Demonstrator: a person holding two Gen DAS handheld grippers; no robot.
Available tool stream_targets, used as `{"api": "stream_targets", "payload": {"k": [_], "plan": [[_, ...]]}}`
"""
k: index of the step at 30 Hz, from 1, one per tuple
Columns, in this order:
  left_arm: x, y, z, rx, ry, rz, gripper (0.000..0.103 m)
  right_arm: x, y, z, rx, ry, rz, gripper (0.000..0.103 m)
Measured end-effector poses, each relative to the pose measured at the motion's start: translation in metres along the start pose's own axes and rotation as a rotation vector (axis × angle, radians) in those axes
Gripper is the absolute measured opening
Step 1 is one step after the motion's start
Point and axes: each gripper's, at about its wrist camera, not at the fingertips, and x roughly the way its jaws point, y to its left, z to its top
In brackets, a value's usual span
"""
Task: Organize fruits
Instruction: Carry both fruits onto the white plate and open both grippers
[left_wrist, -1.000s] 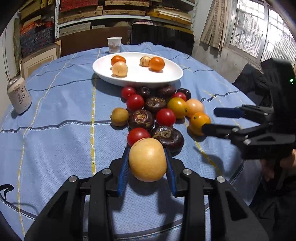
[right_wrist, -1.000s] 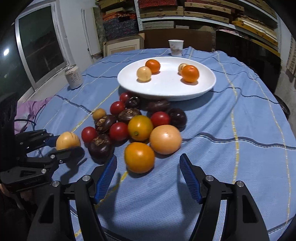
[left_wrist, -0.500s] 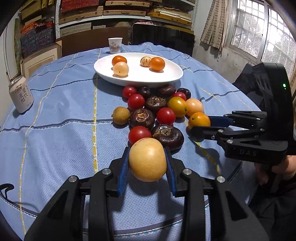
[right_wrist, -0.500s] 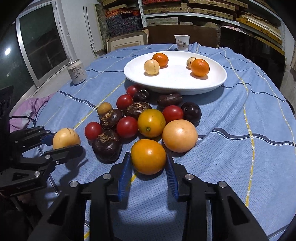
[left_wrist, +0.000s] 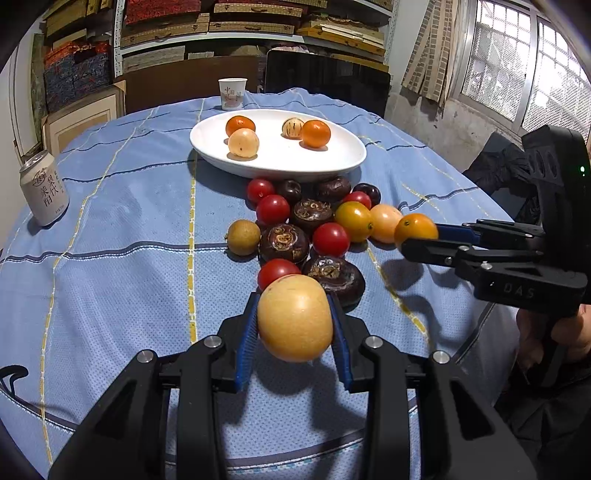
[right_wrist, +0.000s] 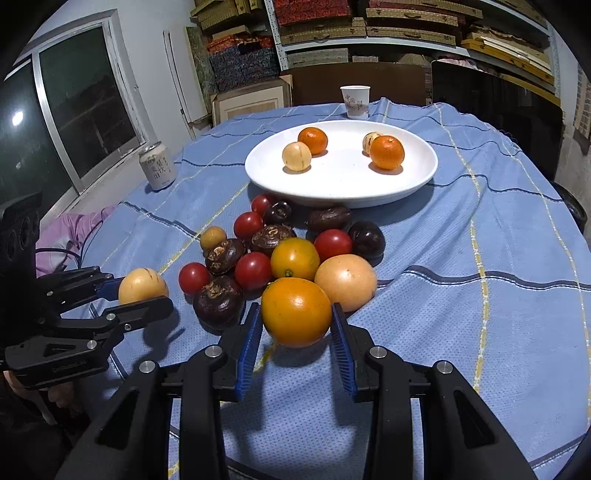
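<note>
My left gripper (left_wrist: 293, 323) is shut on a pale yellow round fruit (left_wrist: 294, 322), held just above the blue cloth at the near end of the fruit pile. My right gripper (right_wrist: 295, 317) is shut on an orange fruit (right_wrist: 296, 311), lifted slightly at the pile's near right side. Each gripper shows in the other's view: the right one (left_wrist: 421, 238) at the right, the left one (right_wrist: 147, 291) at the left. A white plate (left_wrist: 332, 162) farther back holds several small orange and pale fruits. Red tomatoes (left_wrist: 272, 209) and dark brown fruits (left_wrist: 283, 242) lie loose in front of it.
A drink can (left_wrist: 45, 188) stands at the left of the round table with its blue checked cloth (left_wrist: 122, 236). A paper cup (left_wrist: 232, 93) is behind the plate. Shelves and boxes line the back wall. A person's hand (left_wrist: 561, 332) holds the right gripper.
The right gripper moved in and closed on the orange fruit, then raised it a little off the cloth. The left gripper stayed still with its pale fruit.
</note>
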Motion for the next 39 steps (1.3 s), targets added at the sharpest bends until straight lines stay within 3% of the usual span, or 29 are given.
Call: {"api": "stream_targets", "payload": {"k": [9,18,25,34,39], "plan": [[-0.009,-0.001,0.033,0.015,-0.041,0.005,0.035,-0.021,-0.013,0.026,0.002,-0.067,-0.018,0.038],[0.006,-0.005,0.102,0.059,-0.093,0.018,0.035,-0.031,-0.037,0.088,0.017,-0.133,-0.038,0.038],[0.055,0.001,0.149,0.05,-0.063,0.018,0.035,0.0,-0.063,0.13,0.046,-0.1,-0.055,0.038],[0.117,0.007,0.161,0.039,0.025,0.025,0.035,0.06,-0.079,0.136,0.067,-0.009,-0.064,0.038],[0.131,0.008,0.165,0.05,0.039,0.048,0.035,0.083,-0.085,0.136,0.075,0.026,-0.085,0.038]]}}
